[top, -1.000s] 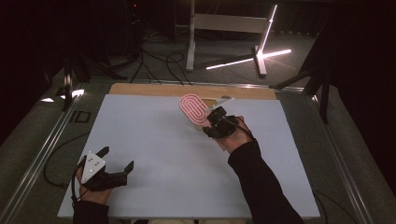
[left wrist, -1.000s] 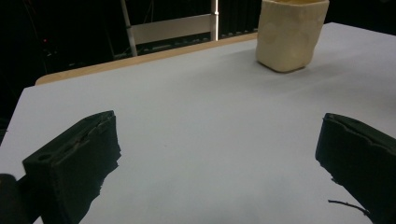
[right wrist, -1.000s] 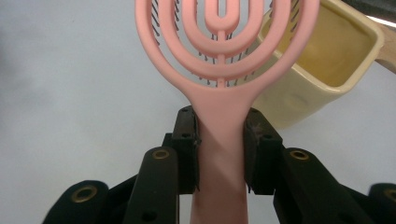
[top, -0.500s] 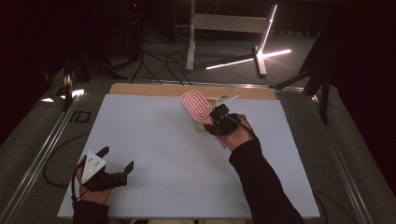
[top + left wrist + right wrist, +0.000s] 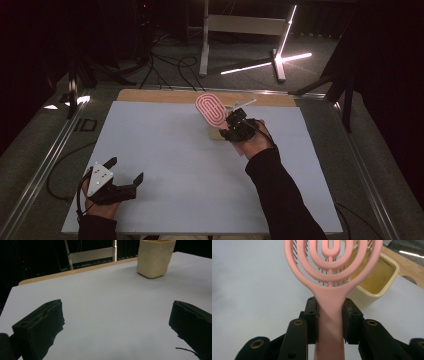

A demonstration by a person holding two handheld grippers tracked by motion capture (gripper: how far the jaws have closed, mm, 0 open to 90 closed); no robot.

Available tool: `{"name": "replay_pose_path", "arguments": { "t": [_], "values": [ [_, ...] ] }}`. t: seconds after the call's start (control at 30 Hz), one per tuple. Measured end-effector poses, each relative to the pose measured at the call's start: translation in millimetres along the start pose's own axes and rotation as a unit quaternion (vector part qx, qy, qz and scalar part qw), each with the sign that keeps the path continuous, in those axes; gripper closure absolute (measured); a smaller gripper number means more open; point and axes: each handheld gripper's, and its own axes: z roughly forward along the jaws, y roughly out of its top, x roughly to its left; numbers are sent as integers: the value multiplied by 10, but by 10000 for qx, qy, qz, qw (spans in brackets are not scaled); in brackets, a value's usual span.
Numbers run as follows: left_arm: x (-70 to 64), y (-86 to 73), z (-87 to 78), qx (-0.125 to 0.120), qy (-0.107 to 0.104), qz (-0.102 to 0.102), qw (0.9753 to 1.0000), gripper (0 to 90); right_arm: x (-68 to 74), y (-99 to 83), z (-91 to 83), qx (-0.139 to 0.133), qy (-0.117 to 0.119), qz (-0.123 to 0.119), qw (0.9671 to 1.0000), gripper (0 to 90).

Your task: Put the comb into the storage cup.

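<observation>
My right gripper [image 5: 231, 126] is shut on the handle of a pink vented hairbrush [image 5: 211, 109], held up over the far middle of the white table sheet [image 5: 165, 150]. In the right gripper view its jaws clamp the pink hairbrush [image 5: 329, 270] by the neck, with a cream square cup [image 5: 374, 283] just behind and below the brush head. My left gripper [image 5: 125, 172] rests open near the front left corner, nothing between its jaws. In the left gripper view the cream cup [image 5: 155, 257] stands far ahead to the right.
A bare wooden strip [image 5: 160, 96] runs along the table's far edge. Metal rails [image 5: 40, 170] border the left and right sides. Beyond the table are a stand, floor cables and a bright light bar [image 5: 280, 55].
The right gripper has carried the hairbrush slightly away and to the right, toward the cup. The left gripper has stayed put.
</observation>
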Motion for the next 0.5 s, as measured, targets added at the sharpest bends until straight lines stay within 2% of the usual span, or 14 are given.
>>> {"name": "replay_pose_path", "arguments": {
  "t": [0.5],
  "values": [
    [1,-2,2,15,-9,12,10000,1,-52,47,-7,-75,-56,32,10000,698]
  ]
}}
